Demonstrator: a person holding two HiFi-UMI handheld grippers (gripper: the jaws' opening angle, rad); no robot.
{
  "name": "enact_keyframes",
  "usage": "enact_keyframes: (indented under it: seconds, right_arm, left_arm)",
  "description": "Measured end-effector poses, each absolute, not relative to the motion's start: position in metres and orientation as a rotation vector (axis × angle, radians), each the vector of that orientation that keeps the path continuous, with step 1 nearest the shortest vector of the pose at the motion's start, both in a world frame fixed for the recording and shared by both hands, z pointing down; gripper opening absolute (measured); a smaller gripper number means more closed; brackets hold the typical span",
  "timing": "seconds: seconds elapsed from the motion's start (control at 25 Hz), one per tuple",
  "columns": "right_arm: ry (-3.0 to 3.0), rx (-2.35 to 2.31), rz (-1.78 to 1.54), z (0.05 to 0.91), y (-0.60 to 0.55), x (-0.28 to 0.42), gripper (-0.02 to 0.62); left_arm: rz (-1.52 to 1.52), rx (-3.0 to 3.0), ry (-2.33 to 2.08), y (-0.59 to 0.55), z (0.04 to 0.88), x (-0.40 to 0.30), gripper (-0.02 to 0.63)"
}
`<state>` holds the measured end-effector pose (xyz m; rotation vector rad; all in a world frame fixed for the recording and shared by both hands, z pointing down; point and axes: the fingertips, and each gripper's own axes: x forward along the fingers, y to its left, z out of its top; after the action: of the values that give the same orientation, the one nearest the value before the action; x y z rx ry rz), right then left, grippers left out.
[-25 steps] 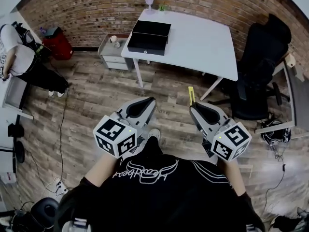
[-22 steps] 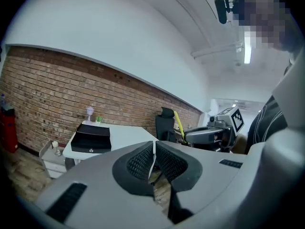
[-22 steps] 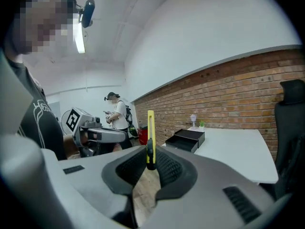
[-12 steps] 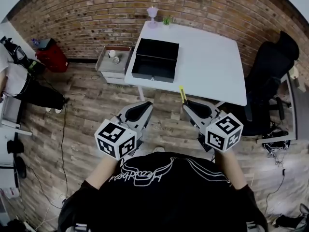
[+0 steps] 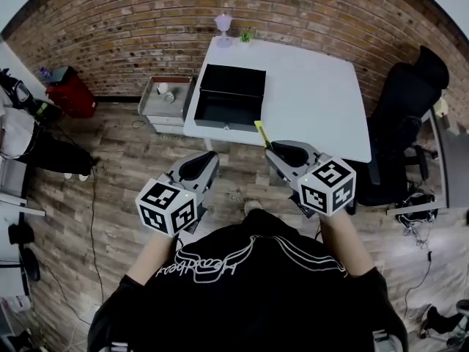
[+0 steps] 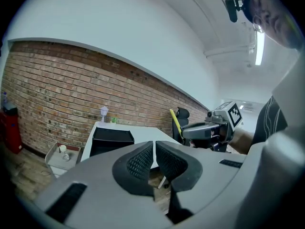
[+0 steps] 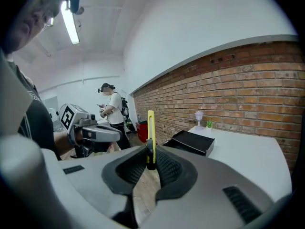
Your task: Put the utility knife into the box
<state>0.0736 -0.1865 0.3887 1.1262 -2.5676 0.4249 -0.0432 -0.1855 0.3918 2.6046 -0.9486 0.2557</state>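
right tongs (image 5: 272, 149): pinching the utility knife (image 5: 260, 133); I hold them in the air over the floor (image 5: 139, 160), short of the counter (image 5: 315, 94).
right tongs, own view (image 7: 151, 154): pads clamp the knife's lower end (image 7: 150, 137). The yellow body stands upright out of the tips.
left tongs (image 5: 205, 160): pressed together, nothing between the pads. Held level beside the right pair, a gap between the two.
left tongs, own view (image 6: 154, 146): only a hairline slit between the pads. The other pair and its knife show off to the right (image 6: 175, 123).
utility knife: sticks out past the right tongs' tips. From the head view its far end lies over the counter's near edge, just beside the box's near right corner. I cannot tell whether it touches.
box (image 5: 227, 108): black, open, empty. It sits on the counter straight ahead of both tongs, nearer the left pair's line (image 6: 112, 138) and ahead-right in the right view (image 7: 193, 141).
counter: white, ahead of the tongs, backed against the brick wall (image 5: 146, 28).
chair (image 5: 399, 123): black, well right of the right tongs.
drawer unit (image 5: 165, 97): ahead-left of the left tongs, beside the counter.
person (image 5: 29, 138): far left of the left tongs.
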Motion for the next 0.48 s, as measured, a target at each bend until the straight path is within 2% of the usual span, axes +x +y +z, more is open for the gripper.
enact_keyframes:
  seconds: [0.48]
  right_arm:
    - [-2.415,0.999,0.304,0.435,-0.279,0.054,0.060]
  left_arm:
    - [0.269,2.495,-1.033,-0.243,0.420,-0.064,0.041]
